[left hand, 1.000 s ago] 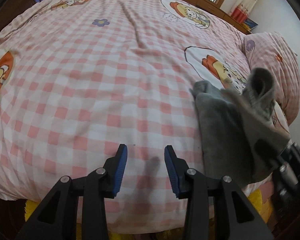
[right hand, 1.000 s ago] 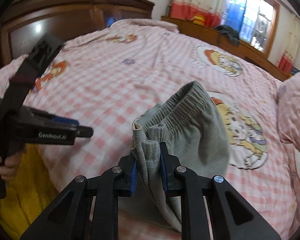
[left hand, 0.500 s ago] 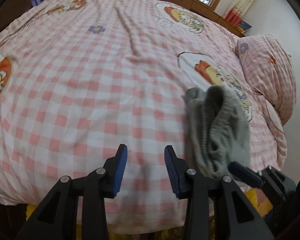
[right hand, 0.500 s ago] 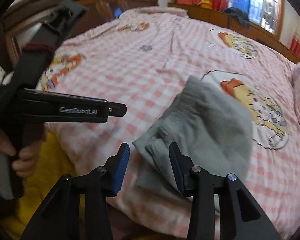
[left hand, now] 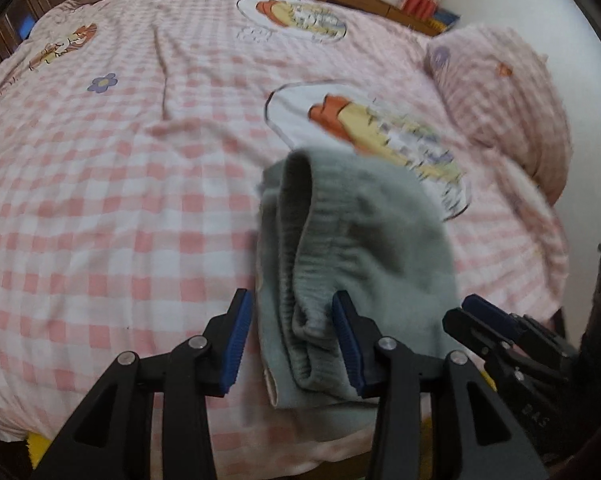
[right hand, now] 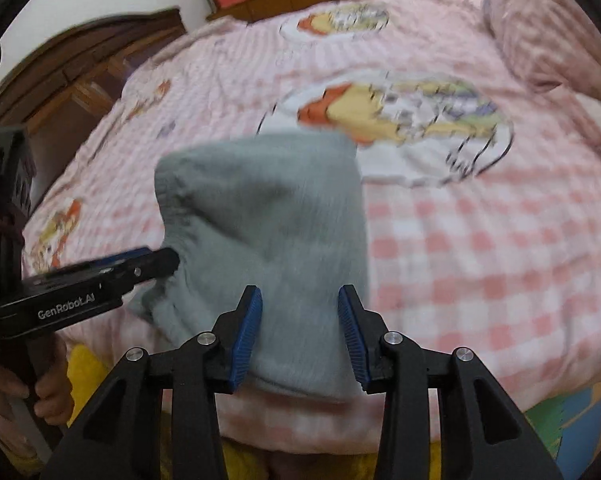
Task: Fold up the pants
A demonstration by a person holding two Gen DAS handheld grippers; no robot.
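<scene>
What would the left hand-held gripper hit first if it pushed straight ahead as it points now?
Most likely the gray pants: the open left hand-held gripper already straddles their bunched waistband edge on the checked bedspread. Blur leaves the depth uncertain.

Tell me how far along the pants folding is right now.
Mostly done: the grey pants lie in a compact folded bundle near the edge of the checked bedspread. In hand: nothing; the left gripper and right gripper are both open over the bundle. Left: perhaps tidying the bunched waistband.
</scene>
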